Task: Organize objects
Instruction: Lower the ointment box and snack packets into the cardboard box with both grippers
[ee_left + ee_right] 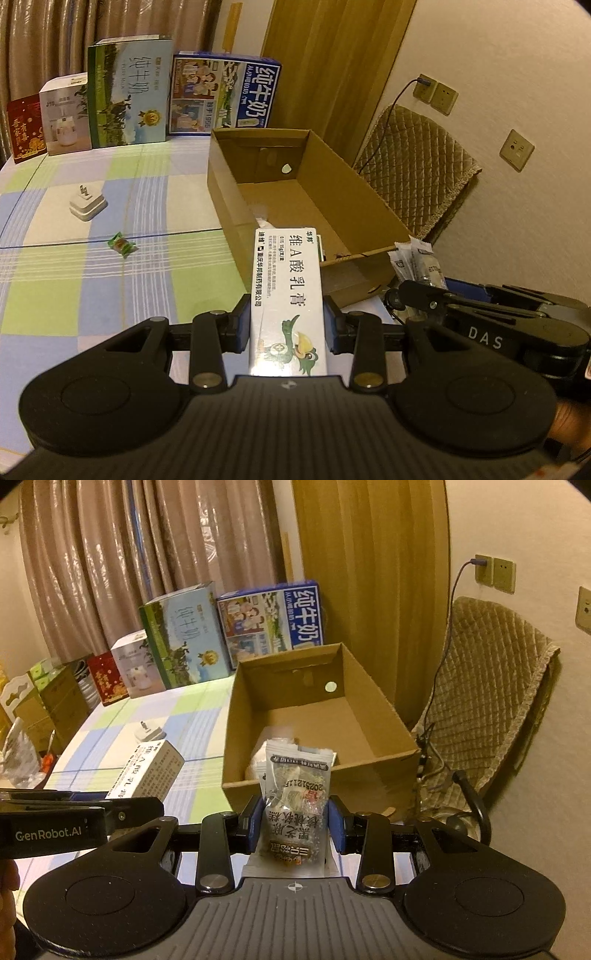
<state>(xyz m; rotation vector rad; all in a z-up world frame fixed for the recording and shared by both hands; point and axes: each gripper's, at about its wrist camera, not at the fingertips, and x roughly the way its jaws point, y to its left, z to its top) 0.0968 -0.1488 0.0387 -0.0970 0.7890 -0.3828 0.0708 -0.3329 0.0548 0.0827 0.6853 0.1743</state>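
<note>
Ointment box [288, 295] sits pinched in the left gripper [287, 325]; right gripper [295, 825] clamps snack packets [295, 797].

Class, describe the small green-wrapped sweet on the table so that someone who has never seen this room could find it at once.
Start at the open brown cardboard box on the checked blue, green and white tablecloth. Look left of it across the cloth to the white plug-in charger block. Nearer the camera than that lies the small green-wrapped sweet: the only crinkly green wrapper lying loose on the cloth.
</note>
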